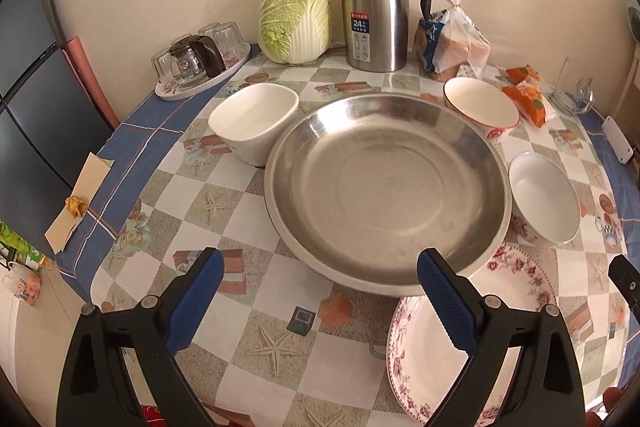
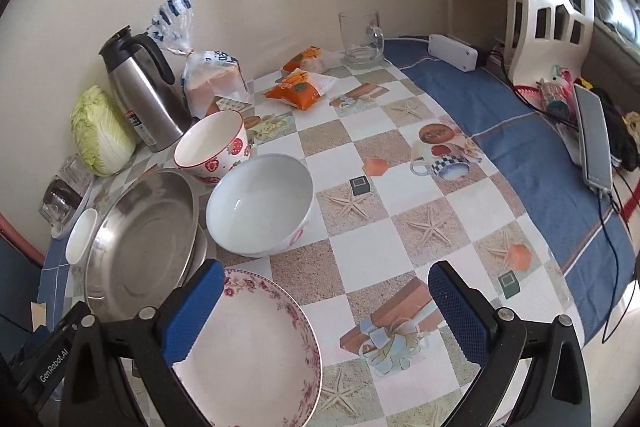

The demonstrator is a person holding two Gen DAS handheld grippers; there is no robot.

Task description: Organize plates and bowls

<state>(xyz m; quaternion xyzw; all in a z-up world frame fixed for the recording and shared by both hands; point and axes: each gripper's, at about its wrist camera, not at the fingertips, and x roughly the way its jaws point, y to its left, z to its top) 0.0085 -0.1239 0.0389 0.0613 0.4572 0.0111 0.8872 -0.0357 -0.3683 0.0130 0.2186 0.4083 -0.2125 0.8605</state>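
Note:
A large steel basin (image 1: 386,187) sits mid-table, also at the left of the right wrist view (image 2: 144,243). A square white bowl (image 1: 254,119) stands to its left. A strawberry-print bowl (image 1: 480,107) (image 2: 212,145) and a plain white bowl (image 1: 544,197) (image 2: 260,203) stand to its right. A floral-rimmed plate (image 1: 516,283) (image 2: 256,343) lies nearest, partly under the basin's rim. My left gripper (image 1: 320,287) is open and empty, just short of the basin's near rim. My right gripper (image 2: 326,295) is open and empty, its left finger over the plate.
At the back stand a steel thermos jug (image 1: 376,3), a napa cabbage (image 1: 296,15), a bagged loaf (image 1: 452,43), orange snack packets (image 2: 300,87), a glass mug (image 2: 360,35) and a tray of upturned glasses (image 1: 200,63). A phone (image 2: 596,135) and cables lie at the right.

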